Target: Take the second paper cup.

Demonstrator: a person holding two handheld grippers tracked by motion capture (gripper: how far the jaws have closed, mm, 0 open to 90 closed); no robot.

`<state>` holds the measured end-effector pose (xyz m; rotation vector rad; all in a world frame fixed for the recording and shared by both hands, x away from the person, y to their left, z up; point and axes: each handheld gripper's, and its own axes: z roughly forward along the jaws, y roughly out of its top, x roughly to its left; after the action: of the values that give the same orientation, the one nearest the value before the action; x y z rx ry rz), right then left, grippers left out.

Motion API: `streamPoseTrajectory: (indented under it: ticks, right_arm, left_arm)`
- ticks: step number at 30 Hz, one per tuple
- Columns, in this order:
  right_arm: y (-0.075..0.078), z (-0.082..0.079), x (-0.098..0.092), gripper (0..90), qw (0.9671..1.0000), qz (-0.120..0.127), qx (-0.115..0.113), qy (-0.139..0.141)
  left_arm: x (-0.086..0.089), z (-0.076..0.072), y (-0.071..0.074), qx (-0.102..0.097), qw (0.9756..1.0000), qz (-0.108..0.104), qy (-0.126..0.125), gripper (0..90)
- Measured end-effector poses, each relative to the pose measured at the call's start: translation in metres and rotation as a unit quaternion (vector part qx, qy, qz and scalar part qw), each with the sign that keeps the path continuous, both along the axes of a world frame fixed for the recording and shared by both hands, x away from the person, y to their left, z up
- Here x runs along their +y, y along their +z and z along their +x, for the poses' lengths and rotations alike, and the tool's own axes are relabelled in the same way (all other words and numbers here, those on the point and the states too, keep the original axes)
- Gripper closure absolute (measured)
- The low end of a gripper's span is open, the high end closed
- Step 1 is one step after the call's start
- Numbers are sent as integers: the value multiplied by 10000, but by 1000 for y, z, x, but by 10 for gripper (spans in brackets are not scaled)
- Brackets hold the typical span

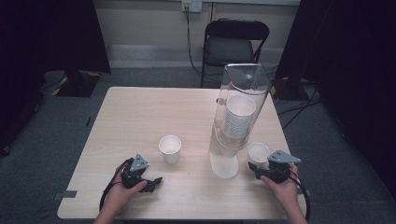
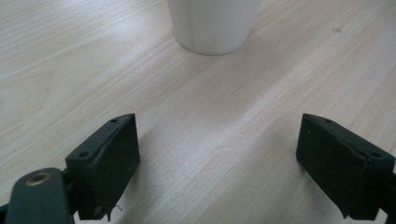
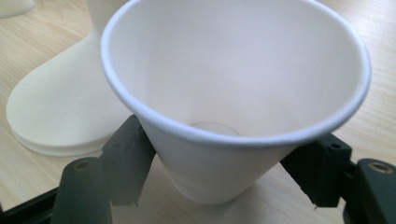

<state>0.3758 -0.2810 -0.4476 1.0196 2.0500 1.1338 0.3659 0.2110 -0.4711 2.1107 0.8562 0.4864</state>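
A white paper cup (image 1: 170,148) stands upright on the wooden table (image 1: 140,112), left of centre. My left gripper (image 1: 156,181) (image 2: 219,135) rests near the front edge, open and empty, and that cup's base (image 2: 212,23) is just ahead of its jaws. At the right, a second paper cup (image 1: 258,153) (image 3: 233,93) sits between the jaws of my right gripper (image 1: 254,169) (image 3: 224,158), which press on its lower walls. A tall clear cup dispenser (image 1: 240,93) holding a stack of cups (image 1: 237,119) stands on a white base (image 1: 224,165) (image 3: 60,116) just left of that cup.
A black folding chair (image 1: 236,44) stands behind the table's far edge. Dark curtains hang at both sides of the room. Cables run across the grey floor (image 1: 308,107) at the right. Bare tabletop lies at the far left.
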Motion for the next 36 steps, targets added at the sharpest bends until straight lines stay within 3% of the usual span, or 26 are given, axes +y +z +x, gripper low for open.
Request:
streamPoseTrajectory:
  ticks: [4,8,13,15,18,22,26,30,36]
  right_arm:
    - [0,-1,-3,276,10000,1,33,18]
    - [-1,-3,-2,154,9999,-149,86,3]
    - [-1,-13,-14,142,9993,146,336,-115]
    - [-1,-19,-20,140,9993,131,305,-170]
    - [-3,-30,-30,140,9990,136,423,-32]
    - [-11,-43,-36,140,9983,-84,574,102]
    - [-17,-51,-33,141,9962,-455,695,280]
    - [-18,-53,-28,130,9946,-421,819,486]
    - [-18,-52,-28,124,9945,-394,850,479]
  left_arm:
    - [0,0,0,0,10000,-3,1,128]
    - [0,0,0,0,10000,-2,0,128]
    - [0,0,0,0,10000,0,0,128]
    - [0,0,0,0,10000,0,-2,128]
    - [0,0,0,9,10000,-15,-13,127]
    - [0,0,0,0,10000,-6,-5,127]
    - [0,0,0,-1,10000,-3,-3,127]
    - [0,0,0,-1,10000,5,-8,126]
    - [0,0,0,2,10000,7,-9,127]
